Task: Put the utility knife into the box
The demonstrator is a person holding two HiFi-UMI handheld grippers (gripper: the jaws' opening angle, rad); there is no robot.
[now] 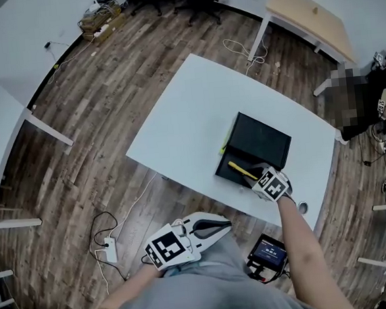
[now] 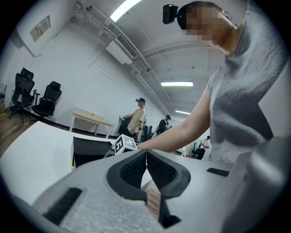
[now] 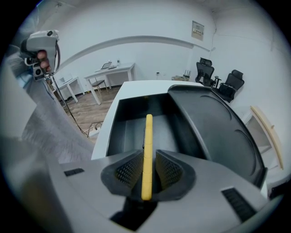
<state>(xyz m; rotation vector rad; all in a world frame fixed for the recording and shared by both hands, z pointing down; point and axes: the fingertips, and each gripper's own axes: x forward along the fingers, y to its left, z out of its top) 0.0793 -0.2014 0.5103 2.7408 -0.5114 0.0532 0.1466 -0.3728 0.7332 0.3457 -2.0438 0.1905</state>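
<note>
The right gripper (image 3: 148,157) clamps the yellow knife (image 3: 148,129) over the open black box (image 3: 116,132); the left gripper (image 2: 146,166) has its jaws together, empty.

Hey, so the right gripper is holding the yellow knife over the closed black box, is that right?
Not quite. The box is open, with its lid swung aside, as the right gripper view shows. The rest stands: the right gripper holds the yellow knife over the box.
</note>
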